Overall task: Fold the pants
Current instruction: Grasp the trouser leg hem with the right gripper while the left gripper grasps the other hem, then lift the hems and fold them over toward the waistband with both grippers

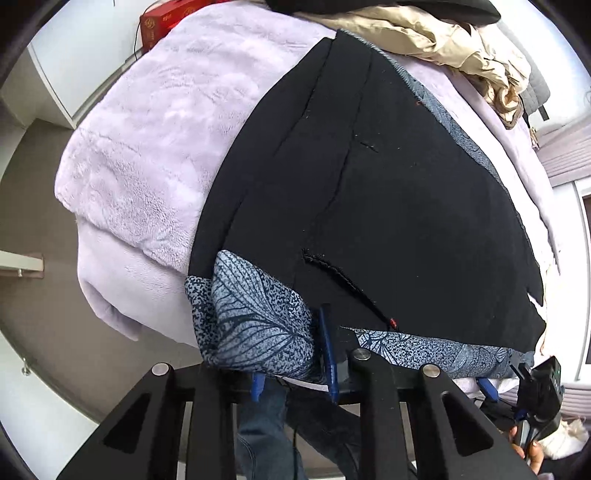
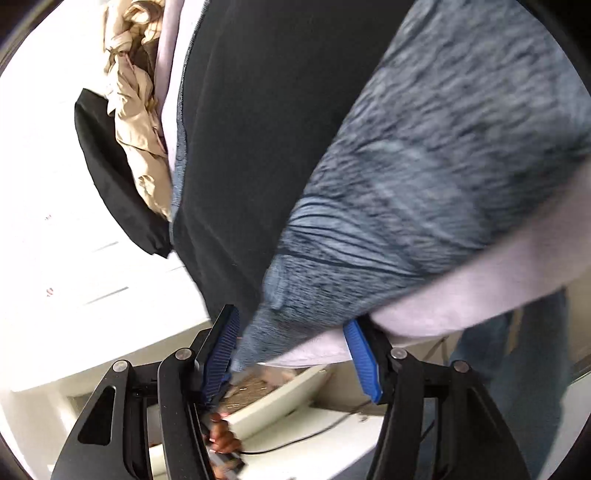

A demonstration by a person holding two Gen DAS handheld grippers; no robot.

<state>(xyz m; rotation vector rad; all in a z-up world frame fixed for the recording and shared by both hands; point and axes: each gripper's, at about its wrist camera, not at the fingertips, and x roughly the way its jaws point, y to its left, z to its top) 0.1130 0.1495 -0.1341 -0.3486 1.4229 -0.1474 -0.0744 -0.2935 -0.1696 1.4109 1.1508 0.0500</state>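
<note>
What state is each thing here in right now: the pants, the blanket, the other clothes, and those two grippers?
pants: spread flat on the blanket, black side up, patterned near edge bunched.
lilac blanket: spread under the pants.
beige garment: crumpled in a heap at the far end.
left gripper: shut on the pants' patterned edge.
right gripper: open, pants' edge between its fingers, not pinched.

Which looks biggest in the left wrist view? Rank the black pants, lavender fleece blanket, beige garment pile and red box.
1. Black pants, though nearest the camera
2. Lavender fleece blanket
3. Beige garment pile
4. Red box, partly hidden
</note>
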